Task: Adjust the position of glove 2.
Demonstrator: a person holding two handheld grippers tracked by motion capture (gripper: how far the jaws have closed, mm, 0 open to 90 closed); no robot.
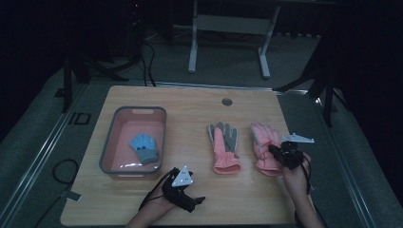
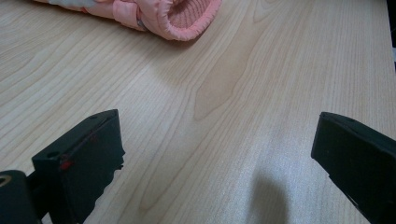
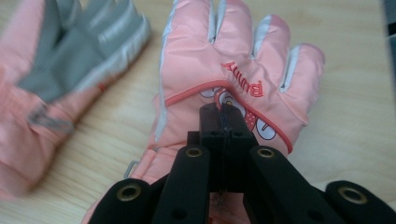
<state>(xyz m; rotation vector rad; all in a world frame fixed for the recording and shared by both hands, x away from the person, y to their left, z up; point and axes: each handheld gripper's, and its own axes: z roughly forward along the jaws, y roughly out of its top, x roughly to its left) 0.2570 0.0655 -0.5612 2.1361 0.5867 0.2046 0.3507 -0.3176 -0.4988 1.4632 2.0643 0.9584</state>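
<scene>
On the desk (image 1: 190, 102), toward its right edge, the right gripper (image 1: 277, 150) sits over a pink glove (image 1: 264, 142) lying back-up with its fingers pointing to the far edge. In the right gripper view its jaws are pressed together against the back of that glove (image 3: 233, 70), just below the red "BUNNY" lettering (image 3: 243, 79); whether any fabric is caught between them I cannot tell. A second pink glove (image 1: 224, 145) lies just to its left, grey palm up, the two close but apart. The left gripper (image 1: 198, 202) rests near the desk's near edge, jaws spread wide over bare wood, and in the left gripper view the cuff of the palm-up glove (image 2: 184, 16) shows ahead of it. Toward the left edge stands a pink basin with a grey rim (image 1: 138, 110), and a small blue glove (image 1: 145, 147) lies inside it.
</scene>
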